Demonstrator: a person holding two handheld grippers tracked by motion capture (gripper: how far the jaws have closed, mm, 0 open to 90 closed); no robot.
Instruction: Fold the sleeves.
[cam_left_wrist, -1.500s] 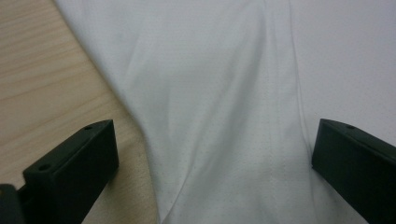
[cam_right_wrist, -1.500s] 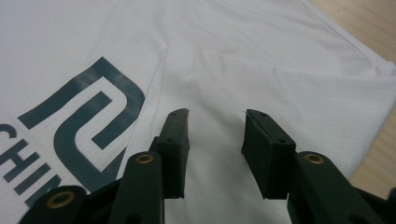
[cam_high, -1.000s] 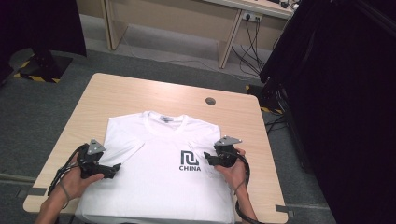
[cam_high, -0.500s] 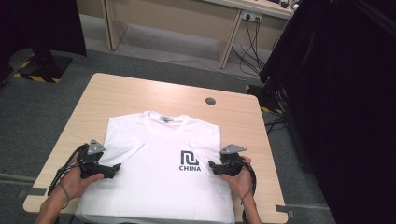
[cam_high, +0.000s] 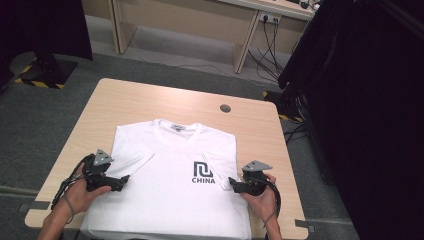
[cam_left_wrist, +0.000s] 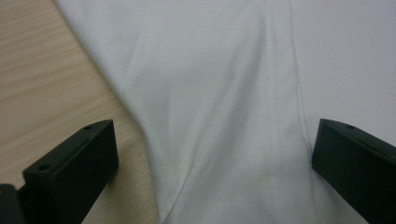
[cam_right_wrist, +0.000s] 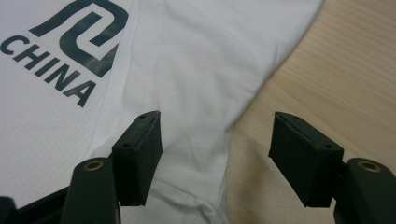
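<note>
A white T-shirt (cam_high: 170, 200) with a dark "CHINA" logo (cam_high: 202, 172) lies flat, chest up, on the light wooden table (cam_high: 150, 100). Its left sleeve is folded inward over the body. My left gripper (cam_high: 126, 178) rests at the shirt's left edge, and in the left gripper view it (cam_left_wrist: 212, 158) stands wide open over a soft fold of the shirt (cam_left_wrist: 210, 70). My right gripper (cam_high: 231, 183) sits at the shirt's right edge below the logo. Its jaws (cam_right_wrist: 217, 140) have just been opening; the sleeve edge (cam_right_wrist: 201, 60) lies between them, not pinched.
A round cable hole (cam_high: 225, 108) sits near the table's far right. Black curtains (cam_high: 370, 100) hang on the right. Wooden desks (cam_high: 200, 20) and loose cables (cam_high: 270, 45) stand behind. Bare wood (cam_right_wrist: 336, 70) lies right of the shirt.
My right gripper has slid along the shirt's right edge toward the near side of the table, and its jaws stand wider. The left gripper has stayed put.
</note>
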